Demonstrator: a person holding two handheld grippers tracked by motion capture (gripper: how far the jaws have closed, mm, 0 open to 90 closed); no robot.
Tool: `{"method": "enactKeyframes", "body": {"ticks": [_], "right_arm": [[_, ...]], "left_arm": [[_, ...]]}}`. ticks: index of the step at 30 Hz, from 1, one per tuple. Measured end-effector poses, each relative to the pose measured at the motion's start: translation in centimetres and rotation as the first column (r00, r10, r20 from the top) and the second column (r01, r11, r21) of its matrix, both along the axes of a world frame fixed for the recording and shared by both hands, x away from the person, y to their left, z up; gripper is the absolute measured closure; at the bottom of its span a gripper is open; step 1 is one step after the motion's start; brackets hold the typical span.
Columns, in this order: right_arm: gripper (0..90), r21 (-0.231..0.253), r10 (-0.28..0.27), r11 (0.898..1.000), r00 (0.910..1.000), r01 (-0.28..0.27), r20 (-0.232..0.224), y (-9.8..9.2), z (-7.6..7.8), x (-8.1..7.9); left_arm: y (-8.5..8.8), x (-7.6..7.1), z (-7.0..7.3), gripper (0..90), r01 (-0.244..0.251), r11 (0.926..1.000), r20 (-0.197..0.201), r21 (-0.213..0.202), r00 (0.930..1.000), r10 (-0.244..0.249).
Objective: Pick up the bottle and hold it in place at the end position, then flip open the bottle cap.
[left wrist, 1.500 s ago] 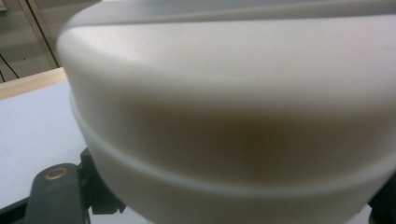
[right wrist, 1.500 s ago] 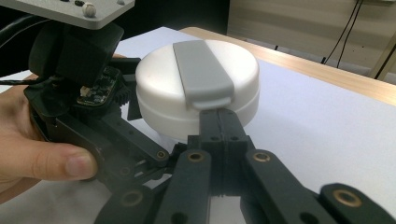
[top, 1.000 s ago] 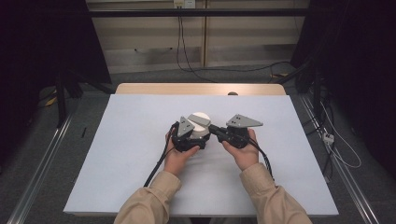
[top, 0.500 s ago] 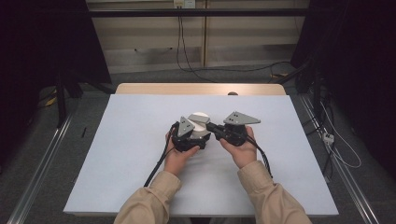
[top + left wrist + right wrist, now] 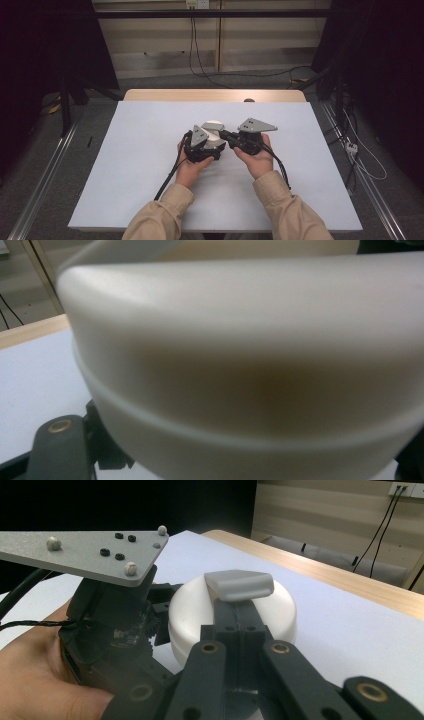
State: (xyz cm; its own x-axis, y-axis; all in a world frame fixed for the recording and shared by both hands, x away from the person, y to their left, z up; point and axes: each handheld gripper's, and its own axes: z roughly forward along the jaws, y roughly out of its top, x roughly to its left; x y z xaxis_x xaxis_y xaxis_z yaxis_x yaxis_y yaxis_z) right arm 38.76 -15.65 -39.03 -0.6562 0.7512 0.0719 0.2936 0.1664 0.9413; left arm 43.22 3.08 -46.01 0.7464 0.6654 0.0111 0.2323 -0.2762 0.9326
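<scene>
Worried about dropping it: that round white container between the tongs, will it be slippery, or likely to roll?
The round white container looks smooth and glossy, so probably somewhat slippery on its curved wall. It sits flat and squat on the table, so tipping seems unlikely; on edge it might roll. It seems rigid, likely hard plastic.

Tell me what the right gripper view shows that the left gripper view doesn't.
Right gripper view: the right gripper, jaws closed together, grey pads over the top of the white container; the left gripper with its grey plate, held in a hand; wall sockets. Left gripper view: a blurred close-up of the container's side and the seam ringing it, that gripper's jaws straddling it. Shared: the container, the white table, its wooden edge.
</scene>
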Motion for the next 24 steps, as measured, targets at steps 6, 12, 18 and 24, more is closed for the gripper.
{"method": "enactKeyframes", "body": {"ticks": [6,12,18,24], "right_arm": [[90.0,0.000,0.003,1.000,1.0000,-0.003,0.001,0.14,0.08,0.01],[90.0,-0.003,0.007,1.000,1.0000,-0.007,-0.002,0.26,0.15,0.04],[90.0,-0.001,0.010,1.000,0.9999,-0.010,-0.002,0.37,0.30,0.05],[90.0,0.002,0.013,1.000,0.9999,-0.013,0.006,0.41,0.49,0.10]], "left_arm": [[-0.01,0.00,0.00,18.8,0.000,1.0000,0.000,0.001,1.0000,0.000],[-0.02,-0.01,0.01,18.8,-0.002,1.0000,0.005,0.005,1.0000,0.002],[-0.11,-0.07,-0.03,18.8,-0.004,1.0000,0.004,-0.001,1.0000,0.004],[-0.12,-0.07,-0.03,18.7,-0.005,1.0000,0.001,-0.003,1.0000,0.005]]}}
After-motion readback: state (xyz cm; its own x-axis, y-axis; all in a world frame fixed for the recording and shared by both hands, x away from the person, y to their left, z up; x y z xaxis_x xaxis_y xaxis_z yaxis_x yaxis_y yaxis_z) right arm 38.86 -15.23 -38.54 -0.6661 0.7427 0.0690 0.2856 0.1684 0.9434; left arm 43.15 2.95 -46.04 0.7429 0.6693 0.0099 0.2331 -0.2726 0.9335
